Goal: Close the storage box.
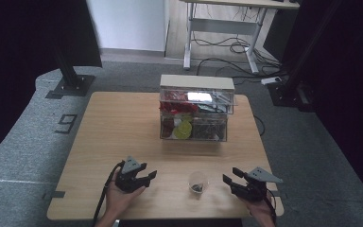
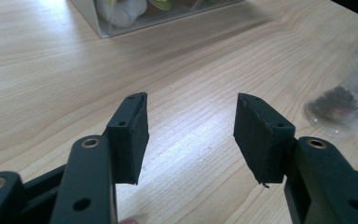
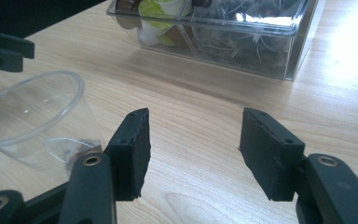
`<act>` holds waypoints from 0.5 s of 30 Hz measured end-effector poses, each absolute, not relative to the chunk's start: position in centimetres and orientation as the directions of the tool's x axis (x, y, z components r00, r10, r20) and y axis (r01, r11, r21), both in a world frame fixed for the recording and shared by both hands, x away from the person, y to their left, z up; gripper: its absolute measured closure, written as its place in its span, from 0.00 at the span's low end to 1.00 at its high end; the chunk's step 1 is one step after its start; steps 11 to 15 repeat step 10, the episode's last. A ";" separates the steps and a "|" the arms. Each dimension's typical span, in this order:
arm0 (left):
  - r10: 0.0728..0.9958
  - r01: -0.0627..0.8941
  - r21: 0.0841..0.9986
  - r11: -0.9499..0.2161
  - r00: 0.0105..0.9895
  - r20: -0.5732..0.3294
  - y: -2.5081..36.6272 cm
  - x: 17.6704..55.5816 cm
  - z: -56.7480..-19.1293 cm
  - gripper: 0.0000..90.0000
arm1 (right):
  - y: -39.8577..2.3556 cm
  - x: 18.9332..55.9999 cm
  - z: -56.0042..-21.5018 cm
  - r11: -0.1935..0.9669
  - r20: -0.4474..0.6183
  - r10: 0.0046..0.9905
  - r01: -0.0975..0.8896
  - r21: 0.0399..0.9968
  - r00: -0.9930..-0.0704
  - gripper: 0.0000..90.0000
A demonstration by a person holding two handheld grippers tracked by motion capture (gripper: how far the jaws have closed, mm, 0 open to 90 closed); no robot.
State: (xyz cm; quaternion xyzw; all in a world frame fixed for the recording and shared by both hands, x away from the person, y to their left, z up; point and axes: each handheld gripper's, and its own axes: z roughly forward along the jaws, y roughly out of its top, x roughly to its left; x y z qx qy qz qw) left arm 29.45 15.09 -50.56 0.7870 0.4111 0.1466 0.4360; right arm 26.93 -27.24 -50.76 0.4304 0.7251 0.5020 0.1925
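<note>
One clear cup stands upright on the worktop, mouth up, near the front edge between the two tools, with a small dark item at its bottom. The left tool has its jaws spread wide, nothing between them, and points toward the cup; the right tool is also open and empty, its jaws aimed left at the cup. One clear two-tier box of mixed packets stands farther back at mid-worktop. A "9" marks the floor.
</note>
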 end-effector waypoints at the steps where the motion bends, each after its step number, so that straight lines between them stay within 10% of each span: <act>1: 0.775 0.519 0.808 -0.280 0.618 -0.129 15.1 29.5 -50.5 0.50 | -27.2 26.9 -50.8 0.129 0.150 0.818 0.430 0.893 -0.555 0.47; 15: 0.779 0.516 0.807 -0.289 0.617 -0.116 15.1 29.4 -50.8 0.49 | -27.3 27.0 -51.0 0.131 0.146 0.823 0.433 0.892 -0.548 0.45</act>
